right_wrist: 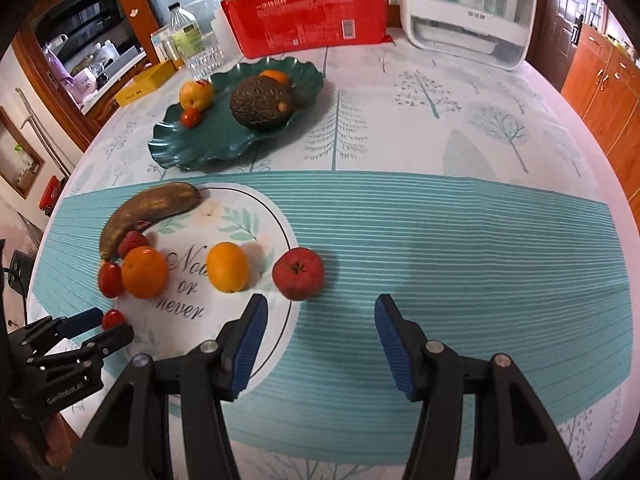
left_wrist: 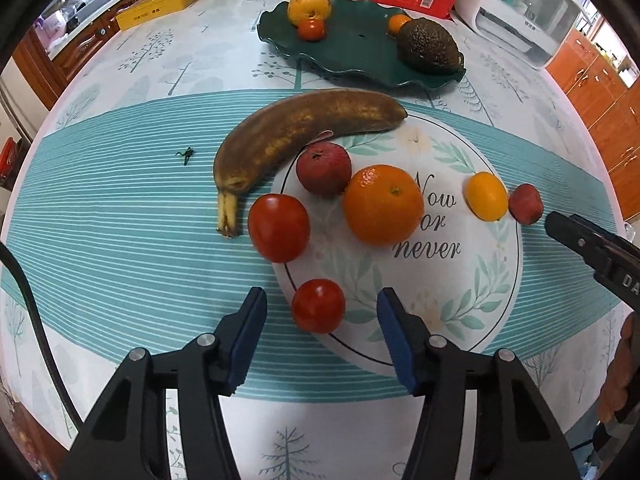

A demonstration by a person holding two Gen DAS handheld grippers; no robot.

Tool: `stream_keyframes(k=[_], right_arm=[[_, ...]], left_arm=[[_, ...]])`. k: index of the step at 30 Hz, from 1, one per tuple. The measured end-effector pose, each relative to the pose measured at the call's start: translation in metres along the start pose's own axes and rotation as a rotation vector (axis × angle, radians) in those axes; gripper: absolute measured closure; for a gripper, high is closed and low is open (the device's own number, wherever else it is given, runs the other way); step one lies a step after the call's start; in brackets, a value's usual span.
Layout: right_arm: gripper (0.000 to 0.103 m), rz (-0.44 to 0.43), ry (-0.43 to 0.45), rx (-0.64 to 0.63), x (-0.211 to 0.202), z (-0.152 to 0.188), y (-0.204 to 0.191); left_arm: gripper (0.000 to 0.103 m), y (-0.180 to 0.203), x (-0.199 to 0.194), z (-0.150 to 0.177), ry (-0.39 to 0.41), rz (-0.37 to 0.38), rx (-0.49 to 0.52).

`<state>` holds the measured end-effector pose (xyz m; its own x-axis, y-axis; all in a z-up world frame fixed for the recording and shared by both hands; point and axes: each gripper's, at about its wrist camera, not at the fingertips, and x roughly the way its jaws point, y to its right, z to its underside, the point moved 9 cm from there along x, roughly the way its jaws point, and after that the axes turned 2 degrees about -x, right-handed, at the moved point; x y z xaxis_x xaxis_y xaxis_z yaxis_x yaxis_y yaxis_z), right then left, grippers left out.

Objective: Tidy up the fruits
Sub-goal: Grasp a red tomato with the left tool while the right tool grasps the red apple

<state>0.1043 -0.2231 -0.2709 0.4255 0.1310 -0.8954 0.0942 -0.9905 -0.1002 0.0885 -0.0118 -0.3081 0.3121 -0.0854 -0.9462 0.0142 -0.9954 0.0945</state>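
Both tongs hang spread and empty, the left tongs bracketing a small tomato low in frame, presumably bound for the green plate at top, the right tongs just below a red apple.

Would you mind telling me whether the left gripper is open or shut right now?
Open: the left gripper has its jaws spread, with a small tomato sitting untouched between them.
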Motion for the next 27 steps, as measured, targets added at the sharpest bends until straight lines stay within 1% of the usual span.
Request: stream_keyframes(k=[2,4,5,7,9,11,12,13,17,23,27], right_arm=[[0.047,-0.007,-0.015,-0.013,0.009,-0.001,-0.002],[0.047,0.001,-0.03,-0.028,0.018,-0.002,-0.003],[0.047,-0.001,-0.034,-0.037,0.021,-0.003,-0.005],[0.048,-0.003,-0.032,-0.058,0.026,-0.006,-0.008],[0.053,-0.003,-0.035,-0.081,0.029,-0.007,-0.012],[0.064,-0.01,-0.044,-0.091,0.032,-0.007,-0.014],[0.065,-0.012,-0.042,-0.097,0.033,-0.007,-0.015],[0.07,-0.01,-0.04,-0.108,0.033,-0.008,-0.016],[0.071,-0.009,-0.044,-0.117,0.032,-0.007,-0.017],[0.071,-0.022,-0.048,-0.111,0.022,0.0,-0.019],[0.071,-0.035,-0.048,-0.111,0.01,0.007,-0.025]], left_arm=[[0.052,0.0,0.003,-0.001,-0.002,-0.006,-0.003],[0.059,-0.001,0.006,-0.002,-0.01,-0.007,-0.009],[0.059,-0.001,0.006,-0.003,-0.011,-0.009,-0.01],[0.068,0.0,0.007,-0.005,-0.007,-0.013,-0.003],[0.072,0.001,0.009,-0.007,-0.003,-0.018,0.003],[0.078,0.001,0.01,-0.009,0.002,-0.032,0.004],[0.078,0.0,0.011,-0.01,0.003,-0.033,0.004],[0.078,0.001,0.011,-0.01,0.004,-0.035,0.004],[0.079,-0.003,0.01,-0.01,0.014,-0.11,0.025],[0.08,-0.005,-0.002,-0.01,0.035,-0.141,0.03],[0.08,-0.002,-0.02,-0.014,0.081,-0.172,0.064]])
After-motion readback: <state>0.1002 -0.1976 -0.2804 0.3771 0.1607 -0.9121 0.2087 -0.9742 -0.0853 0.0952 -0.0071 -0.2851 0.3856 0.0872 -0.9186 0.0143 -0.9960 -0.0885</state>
